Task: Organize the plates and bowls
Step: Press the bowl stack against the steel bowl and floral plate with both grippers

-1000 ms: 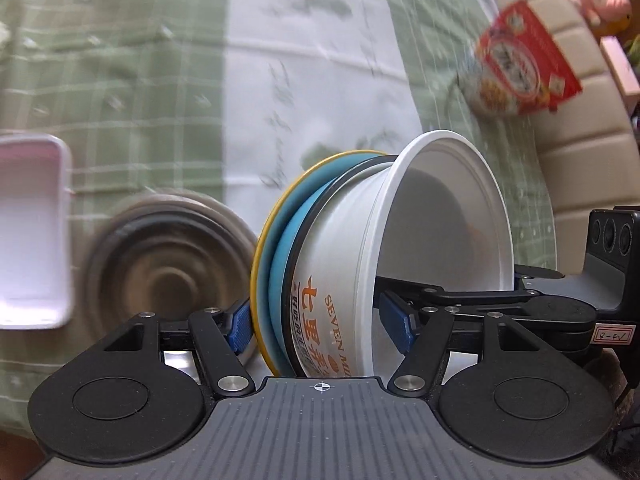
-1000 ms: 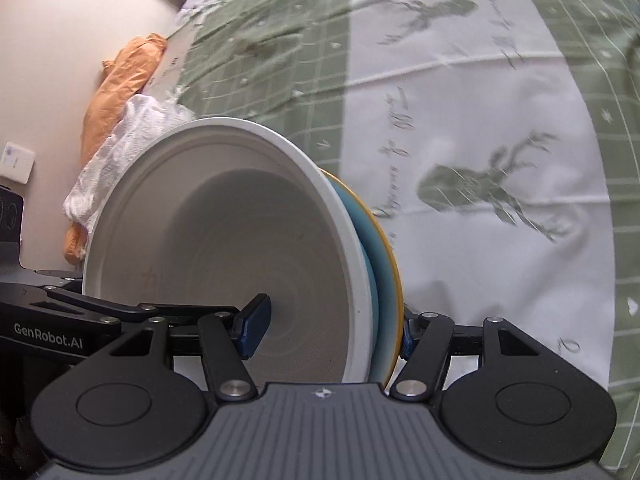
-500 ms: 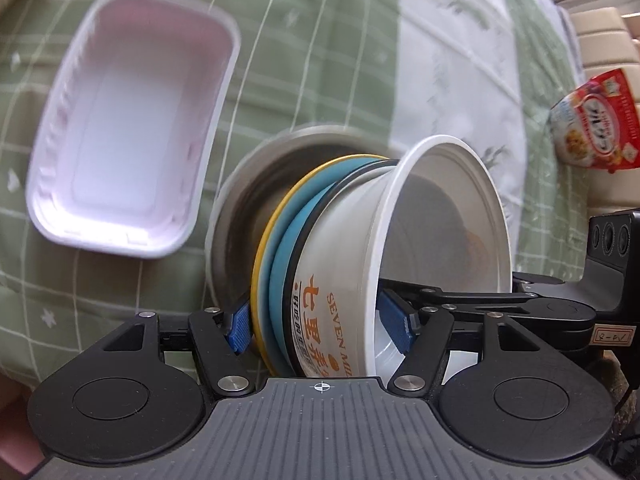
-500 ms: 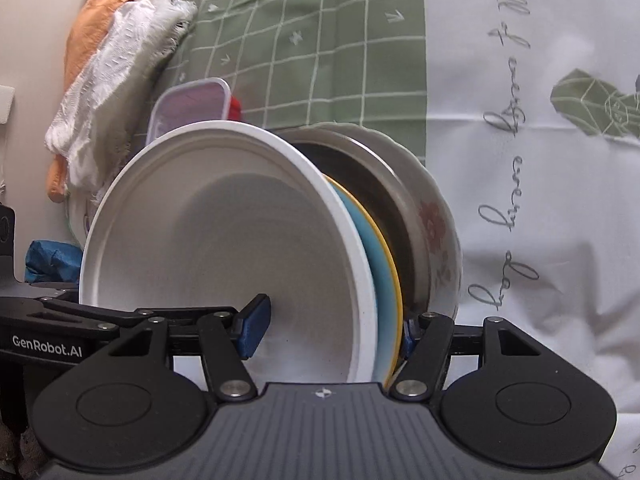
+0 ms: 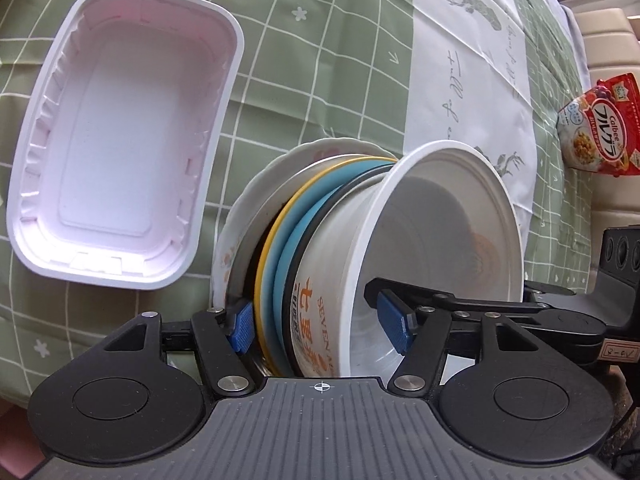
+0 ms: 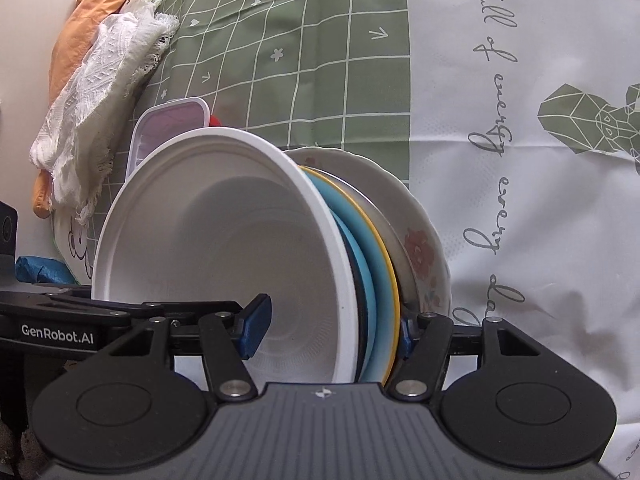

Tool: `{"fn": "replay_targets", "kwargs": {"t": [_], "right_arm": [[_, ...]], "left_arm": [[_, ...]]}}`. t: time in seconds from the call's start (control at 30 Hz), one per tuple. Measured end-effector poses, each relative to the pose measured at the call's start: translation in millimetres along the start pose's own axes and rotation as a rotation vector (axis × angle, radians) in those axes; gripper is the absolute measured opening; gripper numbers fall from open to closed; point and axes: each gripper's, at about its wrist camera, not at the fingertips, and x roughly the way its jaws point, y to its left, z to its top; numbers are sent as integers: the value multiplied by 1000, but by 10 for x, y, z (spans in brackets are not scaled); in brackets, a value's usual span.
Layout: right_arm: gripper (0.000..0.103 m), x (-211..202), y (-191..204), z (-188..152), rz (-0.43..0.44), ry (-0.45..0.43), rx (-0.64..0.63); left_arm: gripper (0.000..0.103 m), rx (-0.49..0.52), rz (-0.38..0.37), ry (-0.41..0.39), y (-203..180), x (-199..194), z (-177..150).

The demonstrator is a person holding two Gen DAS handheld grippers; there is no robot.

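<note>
1. L gripper (image 5: 316, 328): jaws wide but pinching the stack (image 5: 320, 280). One blue pad sits behind the plate's underside and the other inside the bowl. The jaws have just been closing a touch, w/ the stack between them.
2. R gripper (image 6: 330, 328): same grip from the opposite side, one pad inside the bowl and one behind the plate. It clamps the stack too.
3. Stack, top to bottom: white bowl (image 5: 440, 240) w/ orange print on its wall, then a thin black rim, then the blue plate (image 5: 288, 264) w/ a yellow edge. In the L view the bowl's mouth faces right.
4. Just past the blue plate is a steel plate (image 5: 320, 164), nested in a floral plate (image 5: 228, 248) w/ a scalloped rim. The stack sits right against the steel one; can't tell if it is fully seated.
5. All of it is on the green-check tablecloth (image 5: 320, 60).
6. L view: an empty white tray (image 5: 120, 140) lies near the floral plate, not touching. A cereal bag (image 5: 600, 120) lies well apart at the far right.
7. R view, behind the bowl: a lidded tub (image 6: 172, 128), then a white cloth (image 6: 100, 120) and an orange cloth (image 6: 92, 20) by the wall.
</note>
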Motion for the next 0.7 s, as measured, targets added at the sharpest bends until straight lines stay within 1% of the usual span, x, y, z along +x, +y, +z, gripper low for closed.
{"fn": "replay_targets", "kwargs": {"t": [0.17, 0.27, 0.33, 0.53, 0.7], "right_arm": [[61, 2, 62, -69, -33, 18, -34], [62, -2, 63, -95, -27, 30, -33], [62, -3, 61, -101, -28, 27, -33], [62, -30, 29, -128, -19, 10, -24], [62, -57, -54, -152, -6, -2, 0]], "left_arm": [[66, 30, 20, 2, -36, -6, -103], [64, 43, 28, -12, -38, -28, -163], [62, 71, 48, -29, -66, -46, -201], [60, 115, 69, -54, -117, -59, -257], [60, 171, 80, -75, -195, -43, -316]]}}
